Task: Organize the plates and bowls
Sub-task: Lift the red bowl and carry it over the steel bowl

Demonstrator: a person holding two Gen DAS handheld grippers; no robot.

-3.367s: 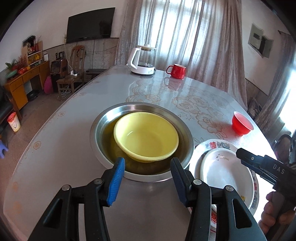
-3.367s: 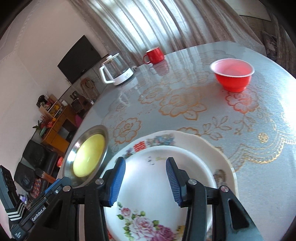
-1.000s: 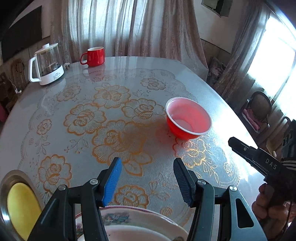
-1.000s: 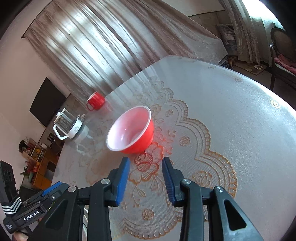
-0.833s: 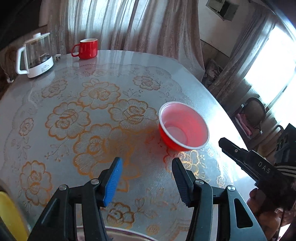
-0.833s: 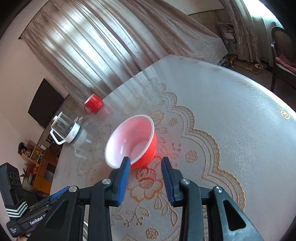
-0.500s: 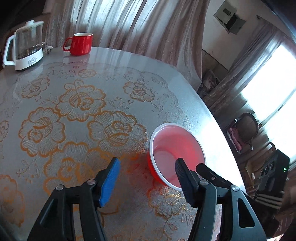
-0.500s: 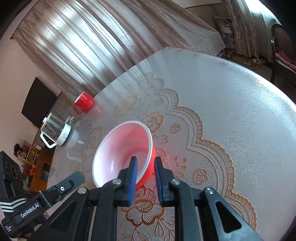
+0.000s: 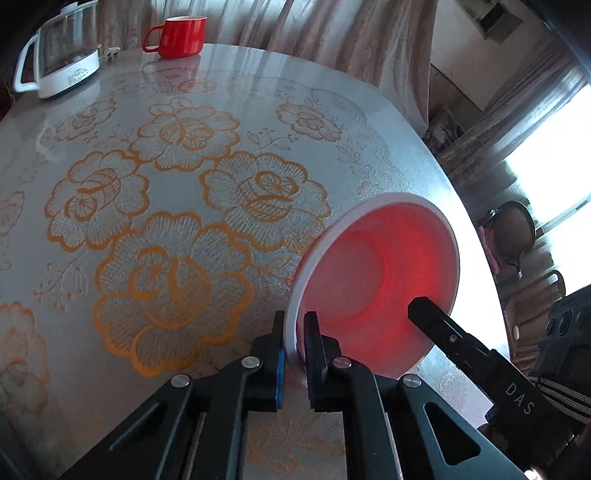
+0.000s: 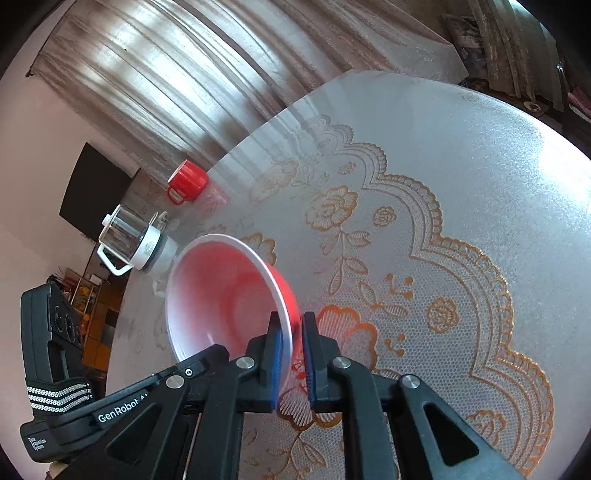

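Now the red bowl (image 9: 376, 273) sits near the right edge of the table (image 9: 332, 122), tipped so that its white-rimmed mouth faces up and toward the cameras. Its inside glows pale red and nothing lies in it.

Both grippers are clamped on its rim. The left gripper (image 9: 294, 334) has just been closing, and its jaws now pinch the near left part of the rim, one finger outside the wall and one inside. The right gripper (image 10: 292, 332) has likewise drawn together, and in its own view the rim and wall run between its two blue-padded fingers (image 10: 276, 354). In the left wrist view the black tip of the right gripper reaches into the bowl from the lower right, so the two grips lie on neighbouring stretches of the near rim. In the right wrist view the body of the left gripper, with its striped wrist strap (image 10: 55, 395), shows at the lower left.

Beneath the bowl lies a clear table cover printed with orange flowers (image 9: 170, 288) and a scalloped lace border (image 10: 480, 258). Well apart from the bowl, at the far end of the table, stand a red mug (image 9: 177, 31) and, beside it, a glass kettle (image 9: 55, 55) on a white base. Behind them hang pale curtains (image 10: 177, 85), and a dark television (image 10: 92, 188) is on the wall.
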